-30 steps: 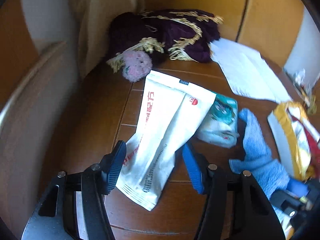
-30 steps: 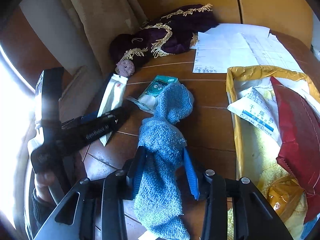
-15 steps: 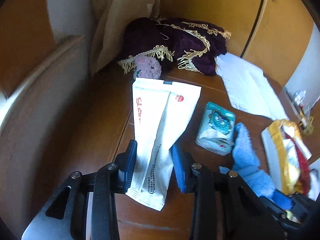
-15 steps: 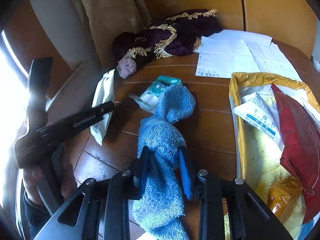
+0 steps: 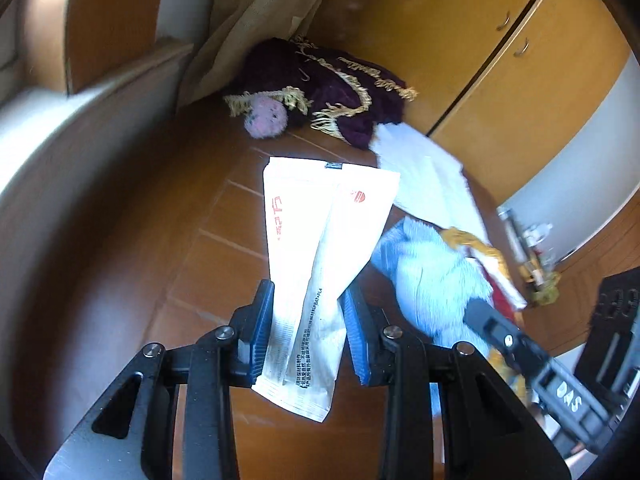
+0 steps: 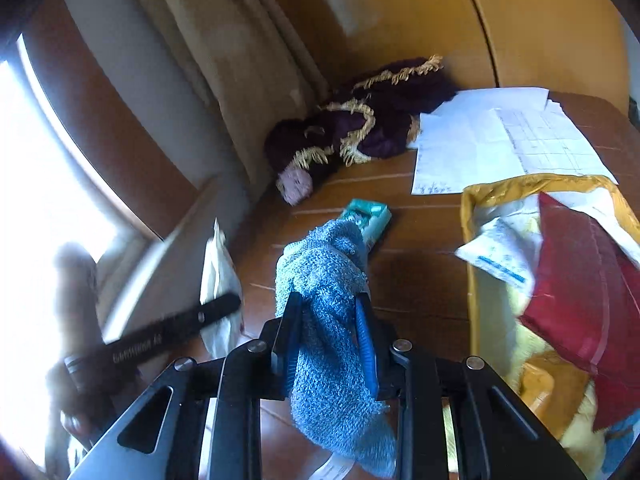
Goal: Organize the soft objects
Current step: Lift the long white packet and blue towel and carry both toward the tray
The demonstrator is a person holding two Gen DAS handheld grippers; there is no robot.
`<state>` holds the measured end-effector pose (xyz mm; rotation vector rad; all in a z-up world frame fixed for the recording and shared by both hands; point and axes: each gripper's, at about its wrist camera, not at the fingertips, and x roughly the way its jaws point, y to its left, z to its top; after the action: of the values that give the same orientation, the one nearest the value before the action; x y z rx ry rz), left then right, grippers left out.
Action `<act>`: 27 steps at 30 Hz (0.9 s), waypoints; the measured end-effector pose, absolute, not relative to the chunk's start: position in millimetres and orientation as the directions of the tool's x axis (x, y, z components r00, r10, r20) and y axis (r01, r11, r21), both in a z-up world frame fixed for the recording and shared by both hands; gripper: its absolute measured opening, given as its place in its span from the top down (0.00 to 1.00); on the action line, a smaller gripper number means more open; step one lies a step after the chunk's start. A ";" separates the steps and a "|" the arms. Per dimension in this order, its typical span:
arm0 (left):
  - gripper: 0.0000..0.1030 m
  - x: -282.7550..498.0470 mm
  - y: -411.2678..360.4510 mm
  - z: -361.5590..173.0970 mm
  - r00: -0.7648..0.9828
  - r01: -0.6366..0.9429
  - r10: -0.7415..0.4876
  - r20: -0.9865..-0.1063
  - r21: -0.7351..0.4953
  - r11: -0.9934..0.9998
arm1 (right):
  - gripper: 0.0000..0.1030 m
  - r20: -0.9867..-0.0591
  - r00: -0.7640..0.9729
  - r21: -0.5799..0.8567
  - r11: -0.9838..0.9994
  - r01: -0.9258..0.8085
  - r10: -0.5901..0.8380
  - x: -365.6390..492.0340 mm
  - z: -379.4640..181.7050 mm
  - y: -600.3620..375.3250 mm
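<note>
Two handheld grippers work over a wooden table [image 6: 420, 280] strewn with soft goods. The left gripper [image 5: 306, 332] has its jaws clamped on the lower part of a white plastic pouch [image 5: 320, 248], which is raised off the table and fans out ahead of the blue pads. The right gripper [image 6: 328, 340] has its jaws closed tight around a blue knitted cloth [image 6: 326, 280], whose bunched end is lifted above a teal tissue pack [image 6: 370, 218]. A purple gold-fringed cloth [image 6: 372, 128] lies by the curtain [image 6: 240, 72], paper sheets [image 6: 500, 136] beside it, and a yellow-edged bag [image 6: 468, 208] of packets sits at right.
</note>
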<state>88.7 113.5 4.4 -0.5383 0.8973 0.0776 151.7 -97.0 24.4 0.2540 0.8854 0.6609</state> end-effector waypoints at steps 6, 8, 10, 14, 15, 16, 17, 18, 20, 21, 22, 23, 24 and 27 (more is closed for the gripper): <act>0.69 65.7 83.7 26.1 0.672 -0.246 -0.230 -0.704 -0.505 0.827 | 0.74 -0.551 0.482 0.538 0.731 -0.419 0.682 131.9 41.3 -153.1; 0.69 62.4 72.4 31.3 0.682 -0.219 -0.259 -0.684 -0.529 0.820 | 0.74 -0.531 0.494 0.547 0.724 -0.421 0.689 127.0 48.4 -170.3; 0.69 61.2 58.9 36.9 0.682 -0.191 -0.295 -0.669 -0.552 0.812 | 0.74 -0.520 0.511 0.539 0.727 -0.426 0.685 121.7 56.9 -185.1; 0.69 60.9 33.4 44.5 0.676 -0.138 -0.365 -0.640 -0.596 0.791 | 0.74 -0.498 0.549 0.502 0.739 -0.449 0.671 111.8 74.6 -210.1; 0.69 61.1 26.5 46.0 0.674 -0.130 -0.376 -0.636 -0.603 0.787 | 0.74 -0.491 0.561 0.492 0.744 -0.452 0.666 109.1 79.1 -217.3; 0.69 61.8 19.1 47.4 0.671 -0.121 -0.385 -0.634 -0.606 0.787 | 0.74 -0.490 0.571 0.481 0.751 -0.454 0.659 107.1 82.0 -223.8; 0.69 63.0 11.4 48.5 0.666 -0.112 -0.395 -0.633 -0.609 0.786 | 0.74 -0.491 0.585 0.461 0.763 -0.453 0.645 104.7 84.8 -232.4; 0.69 64.1 5.9 49.1 0.664 -0.103 -0.409 -0.626 -0.618 0.779 | 0.74 -0.491 0.594 0.452 0.770 -0.450 0.636 103.5 85.3 -239.2; 0.69 66.6 -8.2 49.6 0.656 -0.077 -0.437 -0.615 -0.631 0.772 | 0.74 -0.498 0.614 0.434 0.789 -0.435 0.613 102.8 84.5 -256.7; 0.69 68.8 -16.7 49.4 0.649 -0.066 -0.449 -0.614 -0.634 0.771 | 0.74 -0.506 0.622 0.427 0.800 -0.422 0.598 103.2 82.7 -263.5; 0.69 70.6 -22.0 48.8 0.644 -0.060 -0.461 -0.611 -0.640 0.766 | 0.74 -0.517 0.629 0.421 0.812 -0.404 0.581 104.2 80.6 -270.6; 0.69 72.7 -28.5 46.8 0.633 -0.054 -0.476 -0.610 -0.648 0.759 | 0.74 -0.529 0.633 0.413 0.823 -0.389 0.565 105.4 78.4 -277.3; 0.69 76.2 -36.8 44.0 0.616 -0.045 -0.498 -0.611 -0.658 0.751 | 0.74 -0.538 0.635 0.409 0.831 -0.378 0.554 106.9 74.9 -283.2; 0.69 80.2 -56.7 38.0 0.586 -0.022 -0.534 -0.610 -0.671 0.741 | 0.74 -0.552 0.633 0.405 0.838 -0.366 0.543 106.0 67.8 -292.8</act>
<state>80.2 -56.7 38.0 -0.6893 0.9086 -0.3275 106.0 -292.8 67.8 0.2659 0.7154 0.5268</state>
